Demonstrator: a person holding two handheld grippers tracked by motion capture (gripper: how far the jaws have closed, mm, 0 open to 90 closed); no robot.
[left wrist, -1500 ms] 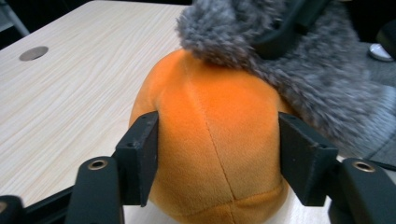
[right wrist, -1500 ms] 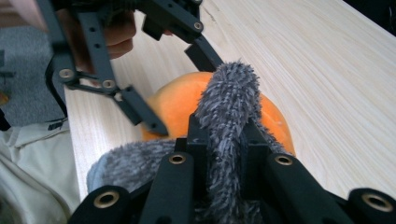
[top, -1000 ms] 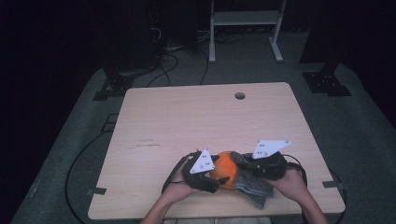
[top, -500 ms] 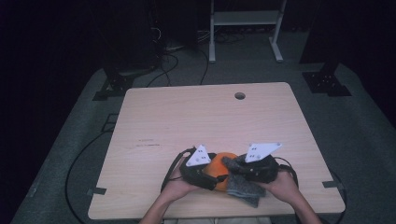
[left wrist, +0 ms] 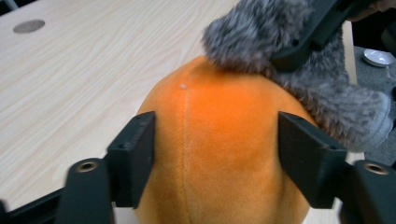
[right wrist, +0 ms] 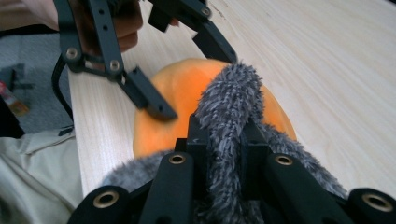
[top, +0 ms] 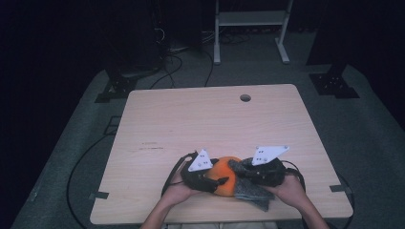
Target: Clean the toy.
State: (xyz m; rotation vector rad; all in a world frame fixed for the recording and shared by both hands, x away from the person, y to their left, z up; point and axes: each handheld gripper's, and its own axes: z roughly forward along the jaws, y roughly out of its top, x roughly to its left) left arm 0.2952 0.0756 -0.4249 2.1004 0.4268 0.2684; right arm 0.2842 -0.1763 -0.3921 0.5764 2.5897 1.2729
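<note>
Orange plush [left wrist: 219,154] clamped by left hand-held gripper [left wrist: 217,154], partly hidden under grey fur [right wrist: 229,121] pinched by right hand-held gripper [right wrist: 223,140].

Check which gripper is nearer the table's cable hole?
Right, narrowly. The right gripper, shut on the grey fur, sits almost below the hole; the left gripper, jaws closing on the orange plush, lies further left.

There was one rectangular light wooden table [top: 215,124] in the middle of the frame. On it, at the lower centre, lay one round orange plush ball [top: 223,172] and one grey furry fabric piece [top: 250,191]. Two black two-jaw grippers were there: the left gripper [top: 220,181] and the right gripper [top: 241,168]. Two hands held them.
</note>
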